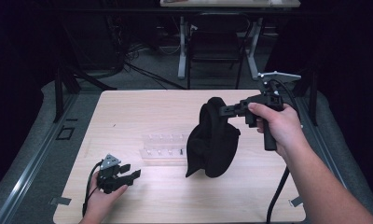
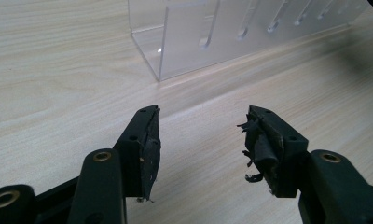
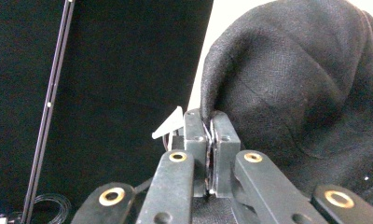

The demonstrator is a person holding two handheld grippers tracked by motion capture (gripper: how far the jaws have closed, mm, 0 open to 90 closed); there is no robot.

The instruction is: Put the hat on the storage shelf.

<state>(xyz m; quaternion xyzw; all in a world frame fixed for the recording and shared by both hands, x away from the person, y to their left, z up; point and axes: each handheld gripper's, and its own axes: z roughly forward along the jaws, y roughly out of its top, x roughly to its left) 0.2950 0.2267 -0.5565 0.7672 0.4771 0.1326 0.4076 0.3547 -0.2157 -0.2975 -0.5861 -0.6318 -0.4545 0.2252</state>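
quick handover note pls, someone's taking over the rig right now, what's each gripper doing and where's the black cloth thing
Right gripper: shut on the edge of the black woven fabric cap, holding it up above the pale wooden table; most of the cap hangs free below the jaws.
Left gripper: open, holding nothing, low over the table's near left part.
Clear acrylic slotted rack: on the table at mid-table, just left of the cap, with nothing hung on it.
Done: cap picked up.
Left: probably placing the cap, perhaps with the left gripper's help.
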